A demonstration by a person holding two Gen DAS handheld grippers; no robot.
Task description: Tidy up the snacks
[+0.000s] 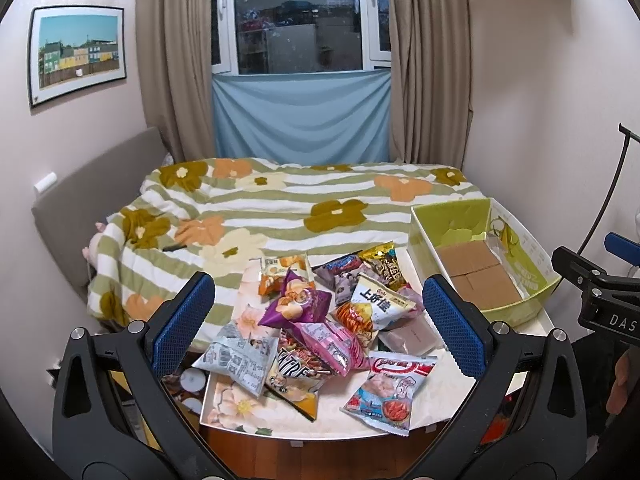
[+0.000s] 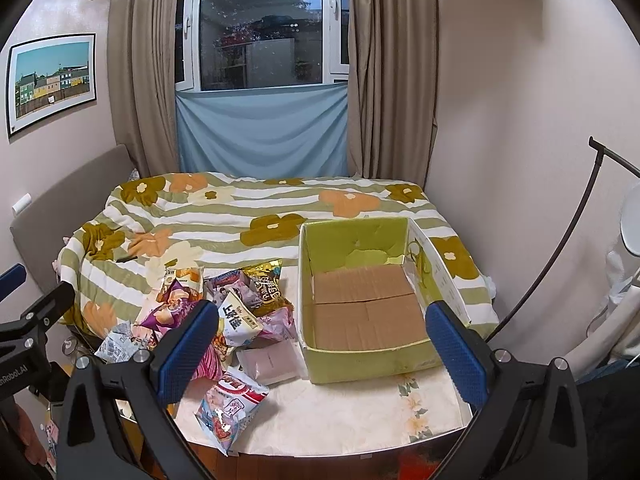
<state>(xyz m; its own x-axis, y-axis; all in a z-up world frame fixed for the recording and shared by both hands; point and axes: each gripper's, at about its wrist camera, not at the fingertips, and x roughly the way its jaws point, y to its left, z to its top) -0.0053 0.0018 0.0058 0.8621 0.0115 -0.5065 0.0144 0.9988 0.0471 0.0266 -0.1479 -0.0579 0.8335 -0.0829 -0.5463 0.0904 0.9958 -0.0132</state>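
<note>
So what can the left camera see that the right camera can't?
Only the left wrist view shows the grey-white snack bag whole, with all of the pile of snack packets unblocked.

Only the right wrist view shows the white round thing by the right wall, and the whole floor of the green box, which is empty.

Both show the snacks, the box, the flowery blanket, the window and the picture. The left gripper and right gripper are open.

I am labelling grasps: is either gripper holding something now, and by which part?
Nothing is held. The left gripper and the right gripper are both open and hover above the table; the snack packets lie untouched beside the box.
</note>
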